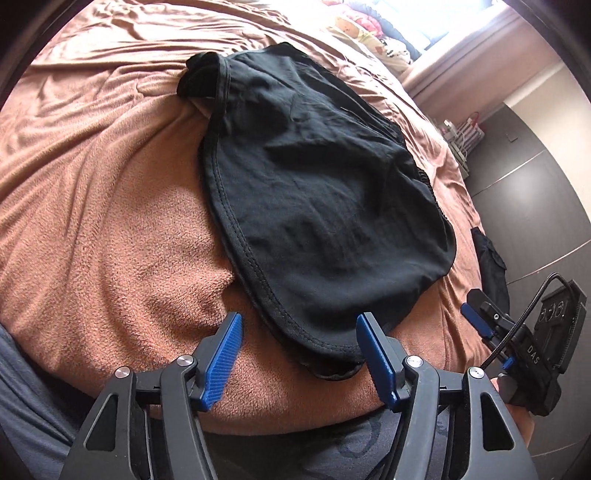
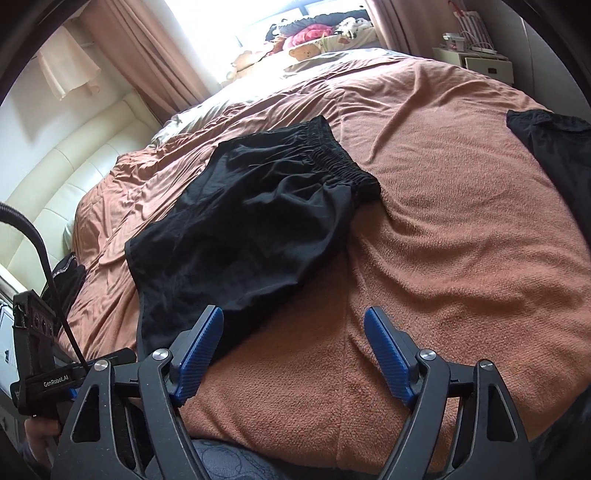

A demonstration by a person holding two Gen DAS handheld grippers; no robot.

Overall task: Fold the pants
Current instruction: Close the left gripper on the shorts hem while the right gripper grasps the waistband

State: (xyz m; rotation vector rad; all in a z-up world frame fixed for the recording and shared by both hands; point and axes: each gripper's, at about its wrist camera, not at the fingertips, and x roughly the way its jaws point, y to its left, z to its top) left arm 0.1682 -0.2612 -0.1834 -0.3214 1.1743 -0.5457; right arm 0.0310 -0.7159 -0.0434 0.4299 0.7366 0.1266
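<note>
Brown fleece blanket (image 2: 461,240) covers the bed, bright window (image 2: 280,14) beyond; black shorts (image 2: 251,221) lie flat. Right gripper (image 1: 476,317) reads "DAS", left gripper (image 2: 40,373) "GenRobot.AI", probably. Both jaws spread, pinching nothing.

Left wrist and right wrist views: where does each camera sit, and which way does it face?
Left wrist: on the left claw, angled down at the black shorts hem on the brown blanket; the right claw shows at right.
Right wrist: on the right claw, facing the shorts' waistband end; the left claw's housing appears at left.
Shared: shorts, blanket.
</note>
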